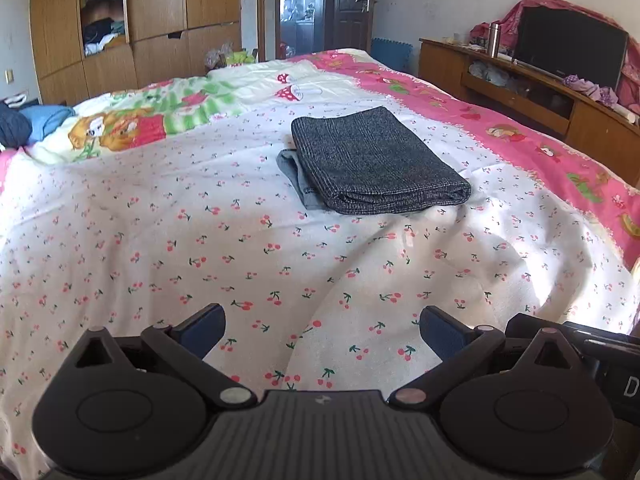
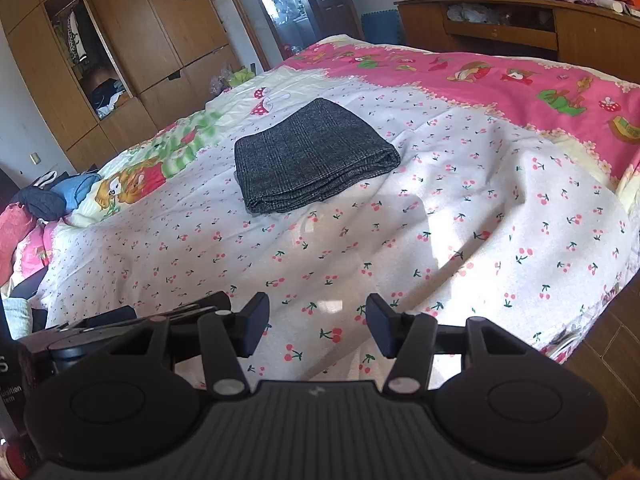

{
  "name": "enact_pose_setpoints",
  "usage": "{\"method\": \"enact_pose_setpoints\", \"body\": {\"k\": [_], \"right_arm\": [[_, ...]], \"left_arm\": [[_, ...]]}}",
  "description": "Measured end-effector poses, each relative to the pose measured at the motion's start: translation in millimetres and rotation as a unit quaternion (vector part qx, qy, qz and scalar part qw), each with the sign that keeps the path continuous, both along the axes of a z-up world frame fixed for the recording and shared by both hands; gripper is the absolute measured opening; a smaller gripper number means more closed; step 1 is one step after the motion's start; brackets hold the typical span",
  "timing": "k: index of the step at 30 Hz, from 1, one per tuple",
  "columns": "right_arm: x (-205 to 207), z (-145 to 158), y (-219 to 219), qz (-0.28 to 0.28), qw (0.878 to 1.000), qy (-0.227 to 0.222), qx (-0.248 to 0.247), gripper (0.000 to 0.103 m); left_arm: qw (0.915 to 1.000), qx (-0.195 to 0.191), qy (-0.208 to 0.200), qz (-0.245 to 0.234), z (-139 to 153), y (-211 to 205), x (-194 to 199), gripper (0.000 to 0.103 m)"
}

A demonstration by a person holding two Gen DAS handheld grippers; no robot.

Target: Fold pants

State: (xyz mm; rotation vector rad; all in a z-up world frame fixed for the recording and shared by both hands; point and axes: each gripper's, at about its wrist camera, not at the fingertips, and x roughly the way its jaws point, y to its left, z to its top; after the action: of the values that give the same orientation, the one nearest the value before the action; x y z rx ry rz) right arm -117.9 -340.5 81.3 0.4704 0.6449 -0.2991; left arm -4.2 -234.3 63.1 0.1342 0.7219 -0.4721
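Dark grey checked pants [image 1: 376, 160] lie folded into a compact rectangle on the cherry-print bed cover [image 1: 200, 248], with a lighter grey layer showing at the left edge. They also show in the right wrist view [image 2: 308, 156]. My left gripper [image 1: 322, 330] is open and empty, held above the near part of the bed, well short of the pants. My right gripper [image 2: 316, 326] is open and empty too, also near the bed's front edge and apart from the pants.
A pile of blue and dark clothes [image 1: 28, 124] lies at the bed's far left. A wooden wardrobe [image 1: 152, 24] stands behind. A wooden TV cabinet [image 1: 532, 92] with a television and metal flask runs along the right. The pink quilt border [image 2: 500, 80] covers the bed's right side.
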Motion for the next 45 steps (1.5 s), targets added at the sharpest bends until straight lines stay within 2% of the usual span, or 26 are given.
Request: {"method": "enact_pose_setpoints", "body": {"k": [16, 22, 31, 45], "right_arm": [[-5, 2, 0, 0.001, 1.0, -0.003, -0.003, 0.055], [1, 7, -2, 0.011, 1.0, 0.003, -0.017, 0.055], [11, 11, -15, 0.022, 0.999, 0.014, -0.039, 0.055], [11, 8, -25, 0.02, 0.999, 0.006, -0.028, 0.055]], "left_arm": [[1.0, -0.001, 0.003, 0.002, 3, -2, -3, 0.103], [0.9997, -0.007, 0.019, 0.015, 2, -4, 0, 0.103], [0.9995, 0.004, 0.023, 0.022, 4, -20, 5, 0.103], [0.9994, 0.018, 0.012, 0.027, 5, -30, 4, 0.103]]}}
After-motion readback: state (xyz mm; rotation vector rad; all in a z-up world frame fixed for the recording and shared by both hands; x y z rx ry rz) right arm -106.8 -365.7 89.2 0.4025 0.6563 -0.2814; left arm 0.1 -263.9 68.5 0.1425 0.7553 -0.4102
